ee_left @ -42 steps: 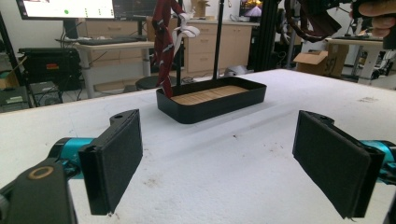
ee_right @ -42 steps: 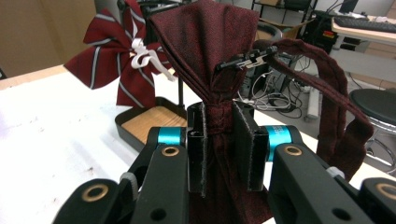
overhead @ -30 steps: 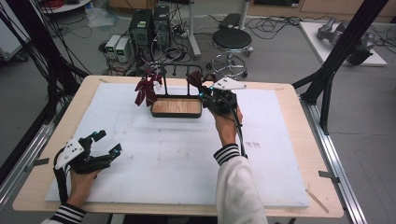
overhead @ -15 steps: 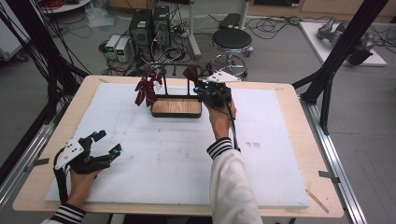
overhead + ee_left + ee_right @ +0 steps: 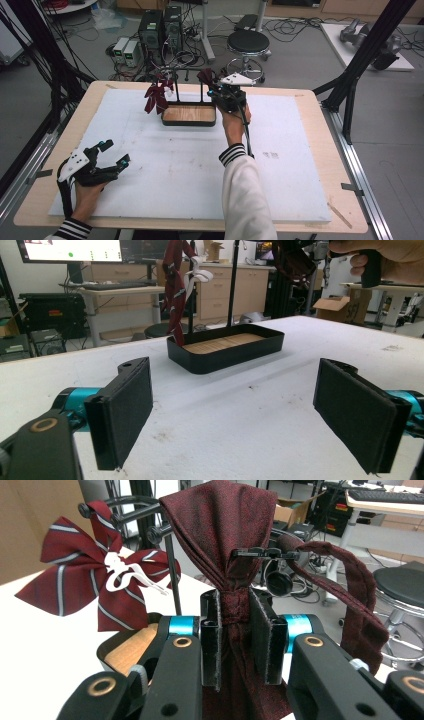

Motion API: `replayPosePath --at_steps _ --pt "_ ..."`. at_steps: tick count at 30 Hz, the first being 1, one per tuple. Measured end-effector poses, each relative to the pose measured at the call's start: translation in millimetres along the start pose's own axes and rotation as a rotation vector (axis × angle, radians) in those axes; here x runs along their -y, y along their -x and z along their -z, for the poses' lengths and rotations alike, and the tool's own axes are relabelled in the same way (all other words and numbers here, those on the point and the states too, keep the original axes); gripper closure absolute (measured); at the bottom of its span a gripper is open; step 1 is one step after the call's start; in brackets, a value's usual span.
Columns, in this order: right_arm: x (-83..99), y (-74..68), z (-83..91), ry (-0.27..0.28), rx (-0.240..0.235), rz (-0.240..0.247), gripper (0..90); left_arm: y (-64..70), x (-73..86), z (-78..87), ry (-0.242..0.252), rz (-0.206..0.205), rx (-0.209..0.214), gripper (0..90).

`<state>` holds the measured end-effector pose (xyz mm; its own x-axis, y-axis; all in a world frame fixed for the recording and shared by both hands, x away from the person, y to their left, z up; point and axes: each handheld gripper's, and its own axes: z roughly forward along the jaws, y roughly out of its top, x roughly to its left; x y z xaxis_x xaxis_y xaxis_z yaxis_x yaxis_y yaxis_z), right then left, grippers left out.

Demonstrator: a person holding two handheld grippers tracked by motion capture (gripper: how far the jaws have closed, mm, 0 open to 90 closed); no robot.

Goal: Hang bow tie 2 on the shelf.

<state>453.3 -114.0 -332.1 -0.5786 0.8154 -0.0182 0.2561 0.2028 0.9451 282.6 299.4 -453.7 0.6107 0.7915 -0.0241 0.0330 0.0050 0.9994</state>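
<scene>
Pinching a dark red tie, the right gripper hovers beside the wood-floored tray — left gripper spread.

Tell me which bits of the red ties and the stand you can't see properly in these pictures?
- Plain dark red tie: right gripper view; the right gripper covers its knot, and the bottom edge cuts off its lower end.
- Striped bow tie: high view; too small to show its stripes or white clip.
- Stand tray: left gripper view; the top edge cuts off its posts.
</scene>
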Motion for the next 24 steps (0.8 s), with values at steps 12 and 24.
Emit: replayPosePath --at_steps 12,24 --pt "3.8 4.0 -10.8 -0.033 0.009 -0.03 76.3 -0.3 0.3 0.7 0.006 0.001 0.004 16.4" --pt "5.4 9.5 -16.5 -0.063 0.024 -0.081 76.3 -0.1 0.3 0.7 0.007 0.001 0.003 16.4"
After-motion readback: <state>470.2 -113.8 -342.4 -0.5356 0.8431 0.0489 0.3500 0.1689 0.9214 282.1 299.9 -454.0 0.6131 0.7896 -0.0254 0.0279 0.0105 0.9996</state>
